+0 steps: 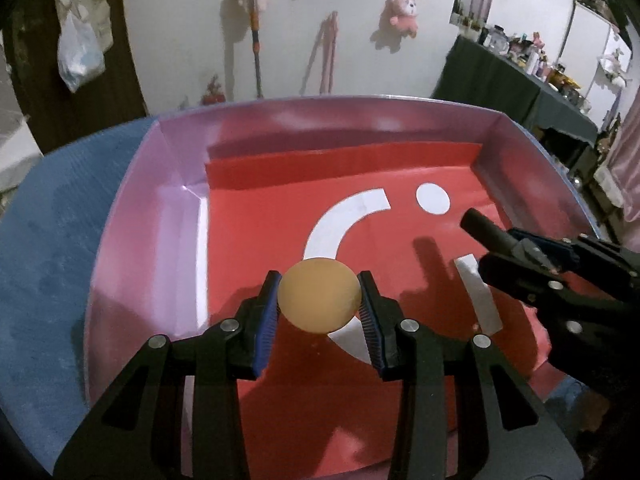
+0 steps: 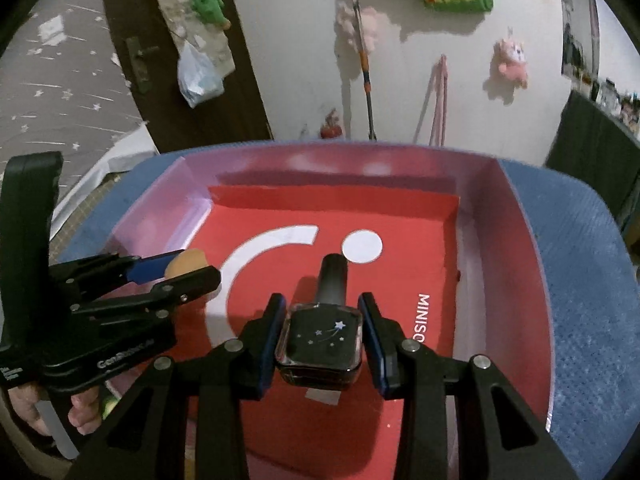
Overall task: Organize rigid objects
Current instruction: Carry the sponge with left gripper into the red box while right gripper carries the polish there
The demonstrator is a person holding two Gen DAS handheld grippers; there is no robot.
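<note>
Left gripper is clamped on a tan egg-shaped object, pads tight on both sides, held above the red floor of the box. Right gripper is clamped on a small dark square bottle with star print, black cap pointing away from the camera, also over the box. The two grippers sit side by side, near but apart. Box rests on a blue mat.

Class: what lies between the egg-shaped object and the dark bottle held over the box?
Only bare red liner with white logo separates egg and bottle, seen in the right wrist view.
</note>
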